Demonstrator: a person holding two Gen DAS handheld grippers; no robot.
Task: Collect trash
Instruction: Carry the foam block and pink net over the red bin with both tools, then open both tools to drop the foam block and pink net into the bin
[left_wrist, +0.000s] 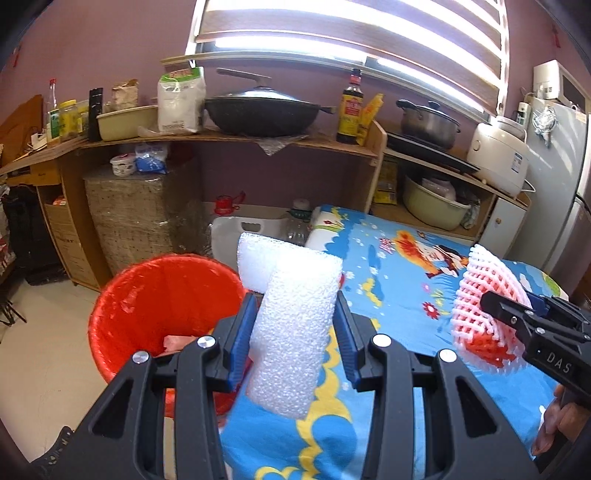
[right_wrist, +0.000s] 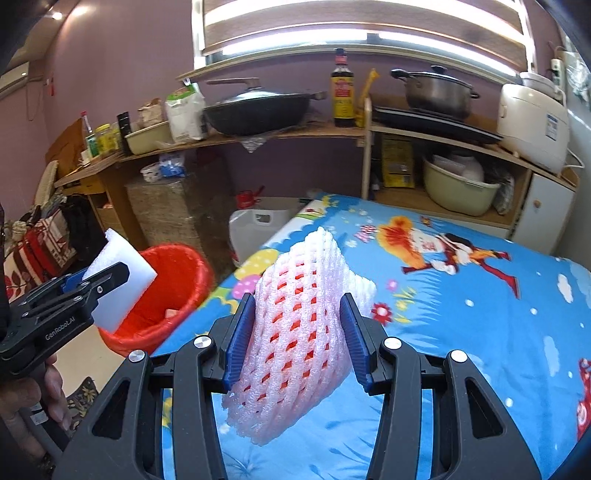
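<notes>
My left gripper (left_wrist: 295, 314) is shut on a white foam sheet (left_wrist: 291, 325), held above the table's left edge beside the red trash bin (left_wrist: 147, 295). The bin stands on the floor with some scraps inside. My right gripper (right_wrist: 297, 317) is shut on a pink foam fruit net (right_wrist: 295, 343), held above the blue cartoon tablecloth (right_wrist: 480, 332). The right gripper with the net (left_wrist: 484, 310) also shows at the right of the left wrist view. The left gripper with its foam sheet (right_wrist: 122, 284) shows at the left of the right wrist view, over the bin (right_wrist: 173, 288).
A wooden shelf (left_wrist: 221, 138) along the wall carries a wok, pots, bottles and a rice cooker. A white plastic container (left_wrist: 236, 236) and a wrapped box (left_wrist: 140, 218) stand on the floor behind the bin. A fridge (left_wrist: 565, 177) stands at the right.
</notes>
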